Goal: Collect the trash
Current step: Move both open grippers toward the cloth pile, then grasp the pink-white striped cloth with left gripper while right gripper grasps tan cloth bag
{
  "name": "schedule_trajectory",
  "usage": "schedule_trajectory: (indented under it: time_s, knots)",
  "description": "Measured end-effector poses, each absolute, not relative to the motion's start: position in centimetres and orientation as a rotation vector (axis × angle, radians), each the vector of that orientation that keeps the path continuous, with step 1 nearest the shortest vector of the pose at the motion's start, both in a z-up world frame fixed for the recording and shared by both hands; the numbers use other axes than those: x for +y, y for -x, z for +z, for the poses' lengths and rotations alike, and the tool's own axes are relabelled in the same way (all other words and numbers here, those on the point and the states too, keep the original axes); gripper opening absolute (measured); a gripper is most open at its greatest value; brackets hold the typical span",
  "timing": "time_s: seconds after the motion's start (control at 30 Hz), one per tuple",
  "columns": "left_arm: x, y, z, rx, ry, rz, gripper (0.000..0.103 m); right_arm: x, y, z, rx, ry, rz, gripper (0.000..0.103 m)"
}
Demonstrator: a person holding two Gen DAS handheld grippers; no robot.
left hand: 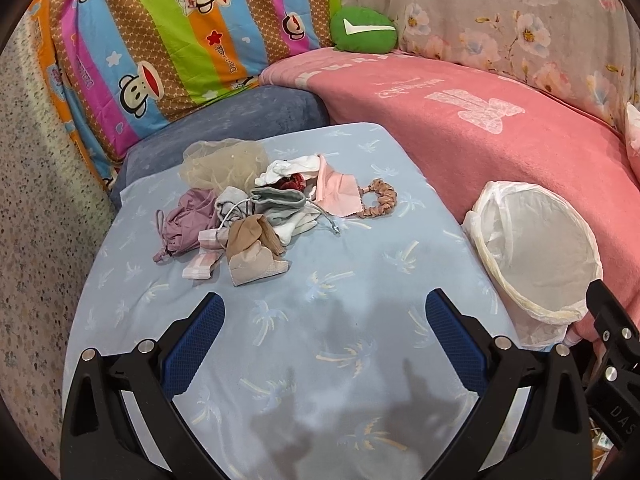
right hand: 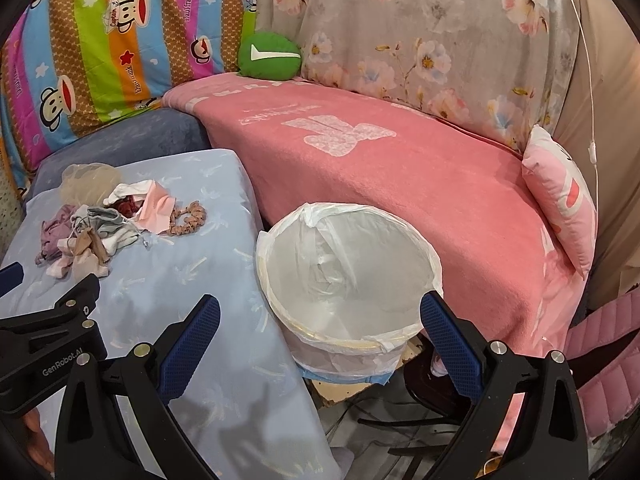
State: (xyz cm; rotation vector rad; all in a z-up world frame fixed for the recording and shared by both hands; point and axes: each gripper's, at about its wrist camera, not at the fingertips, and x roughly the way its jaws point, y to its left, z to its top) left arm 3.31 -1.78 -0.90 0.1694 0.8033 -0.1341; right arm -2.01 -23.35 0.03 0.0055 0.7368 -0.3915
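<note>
So we hover over the light-blue cushion (left hand: 328, 280) with nothing picked up yet: the left gripper (left hand: 325, 312) has its blue pads spread wide and empty, low in the centre of the left wrist frame, and the right gripper (right hand: 320, 316) is just as released, framing the lined bin (right hand: 348, 276) in the middle of its own view. The trash pile (left hand: 256, 208) sits in the upper middle of the left view, a loose tangle of small cloth scraps. Nearest to us lies the tan stocking piece (left hand: 256, 256), at the pile's lower edge, and we judge it the cleanest first grab. We want the left pads straddling its bunched middle, coming down steeply so we pinch fabric and not the cushion cover beneath. The drawstring (left hand: 236, 216) crossing it could drag neighbours along, so a slow lift looks wise. The scrunchie (left hand: 380, 198) lies apart at the pile's right, an easy single pick afterwards.
</note>
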Motion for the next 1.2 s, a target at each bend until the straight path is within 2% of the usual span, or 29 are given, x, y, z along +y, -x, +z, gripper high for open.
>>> schedule_trajectory:
  time_s: [1.03, 1.2]
  knots:
    - [11.2, -14.5, -6.0, 0.886, -0.015, -0.092, 0.096, -16.4, -10.0, -4.0, 0.798, -0.036, -0.27, 0.097]
    - [14.0, -16.2, -8.1, 0.967, 0.104, -0.108, 0.086, -13.7, -11.5, -5.0, 0.822, -0.036, -0.213, 0.097]
